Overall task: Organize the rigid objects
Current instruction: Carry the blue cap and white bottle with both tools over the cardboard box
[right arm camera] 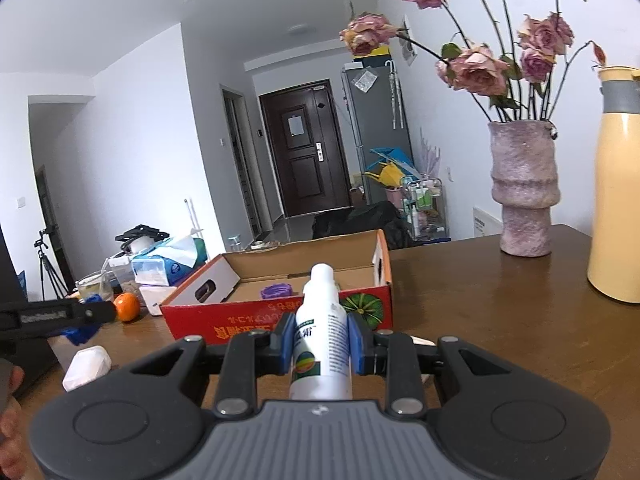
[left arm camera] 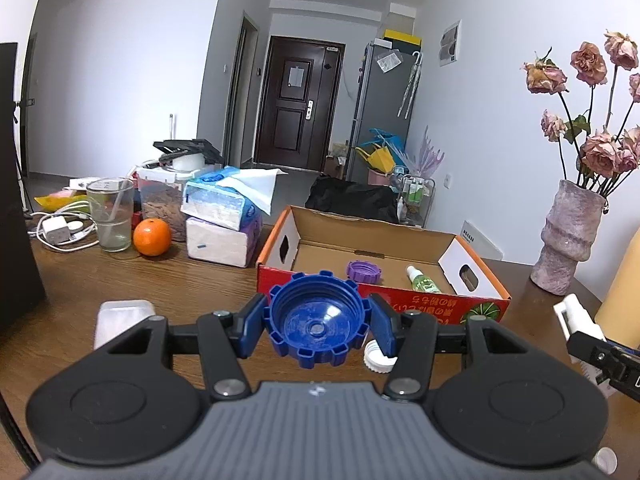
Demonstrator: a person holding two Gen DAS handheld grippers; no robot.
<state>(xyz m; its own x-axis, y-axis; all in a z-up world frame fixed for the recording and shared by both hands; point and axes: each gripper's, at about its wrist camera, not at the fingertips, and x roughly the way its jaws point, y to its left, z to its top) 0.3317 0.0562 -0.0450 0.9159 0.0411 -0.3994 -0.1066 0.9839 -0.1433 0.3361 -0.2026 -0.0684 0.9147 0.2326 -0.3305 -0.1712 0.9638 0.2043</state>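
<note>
Both wrist cameras looked low across the wooden table (left arm camera: 120, 280) toward the far door (left arm camera: 298, 100). Each sat close behind its own fingers. Both views shared the red cardboard box (right arm camera: 280, 320) and vase (right arm camera: 524, 188).

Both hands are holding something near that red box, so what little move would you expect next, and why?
Probably carry the blue cap, clamped by the left gripper, forward over the cardboard box and release it there. The box already holds a purple cap and a small bottle, and the right gripper grips a white bottle short of it.
</note>
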